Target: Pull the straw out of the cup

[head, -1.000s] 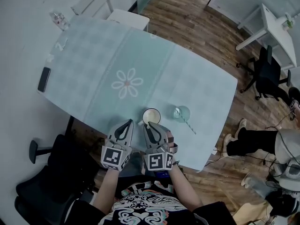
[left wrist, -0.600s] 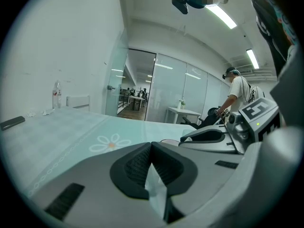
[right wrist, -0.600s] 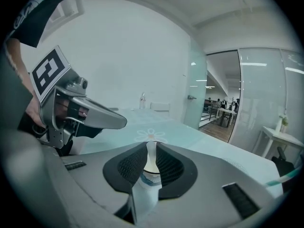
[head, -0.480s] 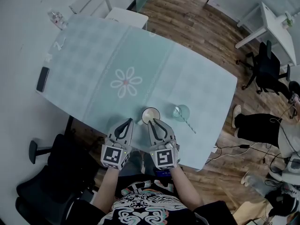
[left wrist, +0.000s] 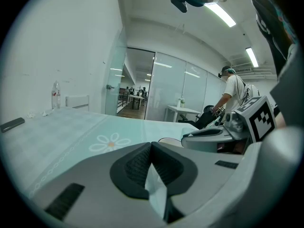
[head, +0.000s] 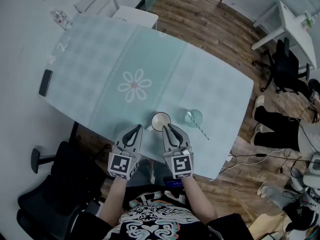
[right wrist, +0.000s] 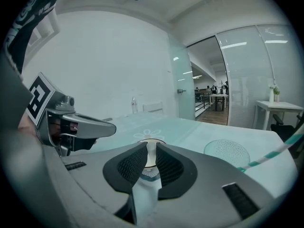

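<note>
Cool, even indoor light with a bluish cast fills all three views. In the left gripper view, ceiling strip lights (left wrist: 221, 14) glow overhead. The surface (head: 100, 69) is pale and evenly lit, while the floor (head: 95, 143) beneath its near edge is dim. Both gripper views bend strongly and go black at the corners, and the nearest fingers (right wrist: 128, 167) look soft.

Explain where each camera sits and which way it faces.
Head view: on the person's head, facing steeply down at the pale green daisy-print tablecloth; forearms, left claw and right claw show.
Left gripper view: on the left claw, facing along its shut jaws across the tablecloth; right claw shows.
Right gripper view: on the right claw, facing between its slightly parted jaws at the white round cup; left claw shows.
Shared: both gripper views see that cup.
</note>
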{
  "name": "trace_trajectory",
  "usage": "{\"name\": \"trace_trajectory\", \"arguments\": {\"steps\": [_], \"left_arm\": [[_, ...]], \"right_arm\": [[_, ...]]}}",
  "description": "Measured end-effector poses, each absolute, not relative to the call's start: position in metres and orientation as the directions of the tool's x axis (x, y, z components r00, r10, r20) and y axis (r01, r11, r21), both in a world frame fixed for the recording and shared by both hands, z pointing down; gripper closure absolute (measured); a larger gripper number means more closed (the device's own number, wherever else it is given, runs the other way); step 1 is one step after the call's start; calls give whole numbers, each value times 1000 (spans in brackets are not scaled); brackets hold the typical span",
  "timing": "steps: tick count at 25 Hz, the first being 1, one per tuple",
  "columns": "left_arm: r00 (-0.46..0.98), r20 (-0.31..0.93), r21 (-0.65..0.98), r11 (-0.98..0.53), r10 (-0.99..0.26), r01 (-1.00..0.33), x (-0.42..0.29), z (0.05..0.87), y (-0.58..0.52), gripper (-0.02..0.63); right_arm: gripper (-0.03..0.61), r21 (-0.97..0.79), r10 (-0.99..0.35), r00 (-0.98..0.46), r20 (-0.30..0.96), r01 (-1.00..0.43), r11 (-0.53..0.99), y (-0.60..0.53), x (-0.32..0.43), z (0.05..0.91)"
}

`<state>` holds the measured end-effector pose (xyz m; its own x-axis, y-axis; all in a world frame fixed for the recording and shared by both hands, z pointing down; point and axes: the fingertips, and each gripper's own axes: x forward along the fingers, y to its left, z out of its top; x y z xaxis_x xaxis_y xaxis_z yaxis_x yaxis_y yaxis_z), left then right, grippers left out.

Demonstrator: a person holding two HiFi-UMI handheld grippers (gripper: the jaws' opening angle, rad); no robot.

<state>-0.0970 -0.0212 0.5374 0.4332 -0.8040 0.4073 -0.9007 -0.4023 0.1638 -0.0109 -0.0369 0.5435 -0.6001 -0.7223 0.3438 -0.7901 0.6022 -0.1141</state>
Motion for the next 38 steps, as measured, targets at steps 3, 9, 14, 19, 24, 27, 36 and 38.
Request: {"name": "trace_trajectory", "arguments": {"steps": [3,9,14,19,24,27,36,38], "left_arm": [[441,415,157,-415,-796,-896,-93,538,-18,611],[447,421,156,-423,-789,-893,-89,541,-15,611],[451,420,144,-433,-788,-890,-85,540,-14,611],[456,424,142,-441,-782,-886,-82,541,-14,611],[466,420,146,-448,-779,-882,-77,540,-15,611],[467,423,148,-449,-776,-881,-77,541,-13,611],[471,419,155,-450,-776,-879,-80,540,-16,611],[473,417,156,-452,-776,-878,-80,539,-17,611]], "right_arm": [[514,-127,-720,-600,348,-791,599,-35,-8,546],[515,-155,-723,-594,353,-799,580,-34,-1,551],[515,-182,-715,-605,351,-793,581,-35,2,552],[515,-191,-705,-618,347,-783,592,-34,3,551],[515,-214,-697,-630,344,-775,595,-34,4,551],[515,-207,-689,-634,351,-770,603,-33,3,552],[515,-206,-694,-633,343,-772,602,-33,4,548],[515,-212,-696,-632,340,-773,598,-33,6,547]]}}
